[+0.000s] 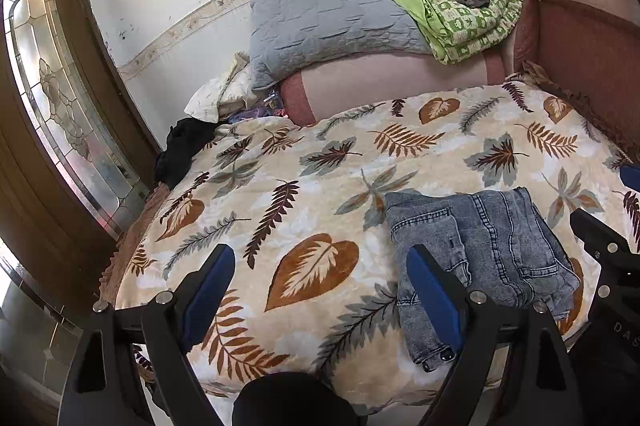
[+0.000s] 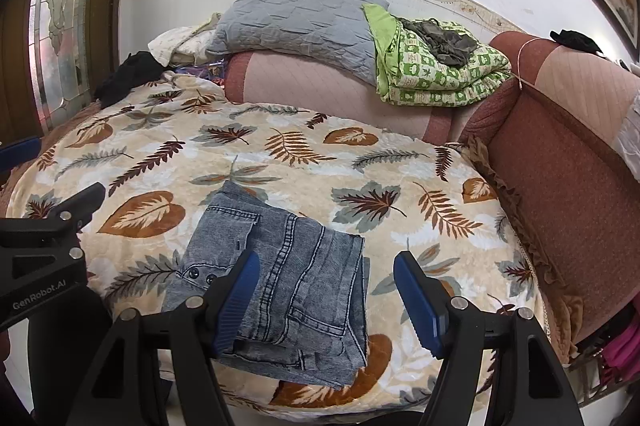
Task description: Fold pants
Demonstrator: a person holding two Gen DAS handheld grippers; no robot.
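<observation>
Grey-blue denim pants (image 1: 480,258) lie folded into a compact bundle on the leaf-print blanket (image 1: 304,185) near the bed's front edge; they also show in the right wrist view (image 2: 288,282). My left gripper (image 1: 320,290) is open and empty, hovering above the blanket just left of the pants. My right gripper (image 2: 326,298) is open and empty, hovering over the right part of the pants, holding nothing. The right gripper's body shows at the far right of the left wrist view (image 1: 608,266).
A grey pillow (image 1: 328,21) and a green patterned quilt (image 1: 468,17) sit on a pink headrest at the back. A black garment (image 1: 184,149) lies at the bed's left edge. A reddish padded side (image 2: 560,185) bounds the right. A glass-panel door (image 1: 60,105) stands left.
</observation>
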